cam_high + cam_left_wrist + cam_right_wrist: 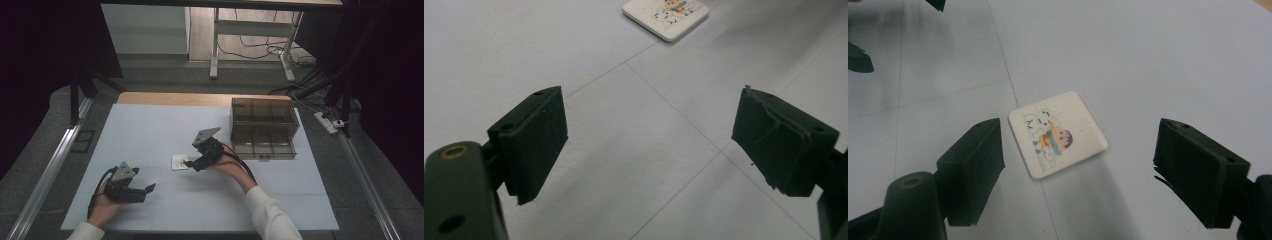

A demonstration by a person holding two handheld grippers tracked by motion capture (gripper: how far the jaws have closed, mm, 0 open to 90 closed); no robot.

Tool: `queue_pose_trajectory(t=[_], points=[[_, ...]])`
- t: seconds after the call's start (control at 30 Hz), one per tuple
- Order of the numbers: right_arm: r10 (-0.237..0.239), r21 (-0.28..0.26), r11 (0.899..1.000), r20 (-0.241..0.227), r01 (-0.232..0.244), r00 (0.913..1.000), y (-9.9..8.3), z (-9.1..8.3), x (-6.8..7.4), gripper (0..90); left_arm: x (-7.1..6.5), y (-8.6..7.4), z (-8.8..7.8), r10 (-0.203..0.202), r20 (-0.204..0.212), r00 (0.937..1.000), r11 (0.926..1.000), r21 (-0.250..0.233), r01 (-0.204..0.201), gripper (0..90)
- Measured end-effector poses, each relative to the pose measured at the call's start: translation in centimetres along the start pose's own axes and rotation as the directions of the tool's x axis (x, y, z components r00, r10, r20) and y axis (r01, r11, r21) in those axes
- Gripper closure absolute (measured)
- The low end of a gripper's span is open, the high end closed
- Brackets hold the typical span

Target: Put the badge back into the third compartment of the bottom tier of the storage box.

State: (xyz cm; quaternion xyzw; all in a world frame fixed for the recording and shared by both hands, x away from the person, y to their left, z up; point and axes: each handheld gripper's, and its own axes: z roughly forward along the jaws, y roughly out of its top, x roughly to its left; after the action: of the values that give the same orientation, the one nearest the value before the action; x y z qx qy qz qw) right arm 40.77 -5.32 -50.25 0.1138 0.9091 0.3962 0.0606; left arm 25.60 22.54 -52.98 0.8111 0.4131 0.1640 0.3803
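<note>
Right hand-held gripper (1078,170) was wide open, nothing held; the cartoon tile (1058,141) lay flat on the bench (150,130) just ahead between its jaws. Left hand-held gripper (649,145) open, idle. Risk: the thin tile skids or tips if pads catch only one edge.

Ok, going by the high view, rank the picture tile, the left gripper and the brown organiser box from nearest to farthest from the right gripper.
1. picture tile: on the white table just left of the right gripper, whose jaws stand open beside it.
2. brown organiser box: right of it, toward the table's far right corner.
3. left gripper: near left of the table, open, nothing between its jaws.
</note>
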Motion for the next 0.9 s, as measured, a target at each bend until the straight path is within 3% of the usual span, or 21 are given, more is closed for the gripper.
queue_pose_trajectory(t=[0.17, 0.37, 0.9], points=[[-0.005, 0.013, 1.0, -0.023, 0.006, 0.9997, 0.6, 1.2, 0.0, 19.0, 0.1, 0.0, 0.0, -0.002, 0.006, 1.0, 1.0, -0.002, 0.002, 14.4], [-0.045, 0.085, 0.995, -0.055, 0.05, 0.9975, 1.4, 3.2, 0.3, 18.6, 0.1, 0.0, 0.0, -0.001, 0.012, 0.9999, 1.0, -0.004, 0.001, 14.4], [-0.078, 0.187, 0.977, -0.114, 0.098, 0.9905, 1.3, 5.3, 0.0, 20.8, 0.2, 0.0, 0.1, 0.002, 0.013, 0.9999, 1.0, 0.002, -0.002, 14.6]])
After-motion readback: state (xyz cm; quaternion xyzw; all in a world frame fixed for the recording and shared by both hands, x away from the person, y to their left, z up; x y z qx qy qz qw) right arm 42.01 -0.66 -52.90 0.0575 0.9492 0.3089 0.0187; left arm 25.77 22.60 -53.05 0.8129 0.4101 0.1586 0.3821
